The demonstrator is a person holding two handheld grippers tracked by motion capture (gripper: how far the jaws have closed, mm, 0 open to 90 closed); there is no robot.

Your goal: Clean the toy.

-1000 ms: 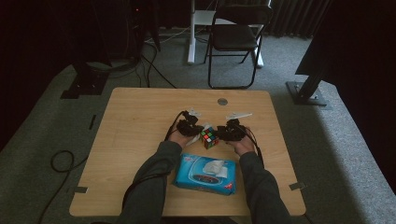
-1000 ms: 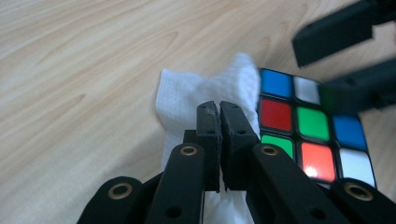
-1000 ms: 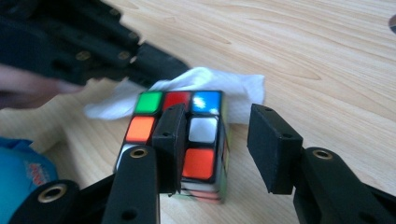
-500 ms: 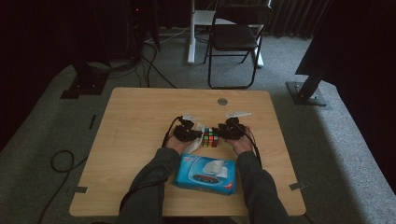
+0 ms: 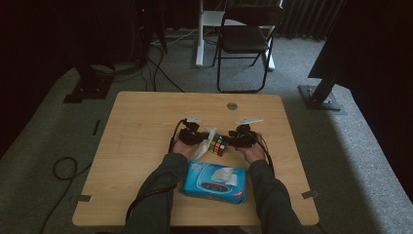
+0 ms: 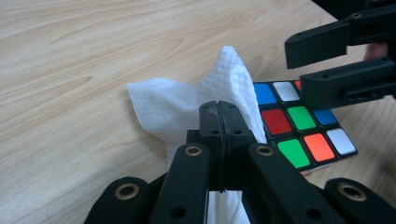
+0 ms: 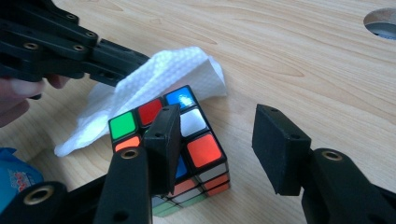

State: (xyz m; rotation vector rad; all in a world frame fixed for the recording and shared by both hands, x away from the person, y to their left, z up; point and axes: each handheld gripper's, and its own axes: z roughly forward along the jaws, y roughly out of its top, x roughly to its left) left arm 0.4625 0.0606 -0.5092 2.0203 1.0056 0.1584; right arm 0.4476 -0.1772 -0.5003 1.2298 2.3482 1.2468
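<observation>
The left tool (image 6: pixel 218 108) is clamped tight on a white tissue (image 6: pixel 187 107). Its two black jaws are pressed together with the tissue pinched between them. The tissue sticks up in a point past the jaws and hangs down toward the near side. In the high view its long side runs from far right to near left, beside the left tool (image 5: pixel 200 137).

The right tool (image 7: pixel 215 140) has let go. Its jaws have just been opening. One jaw is over the top of the puzzle cube (image 7: pixel 187 140) and the other jaw is out over bare wood to the right of it, not touching.

The puzzle cube (image 5: pixel 217 145) sits flat on the tabletop (image 5: pixel 146 126), between the two tools, with a corner pointing to the near side. The tissue touches its left side.

A blue pack of wipes (image 5: pixel 214 183) lies nearer, between the person's two sleeves. Its long side runs left to right.
</observation>
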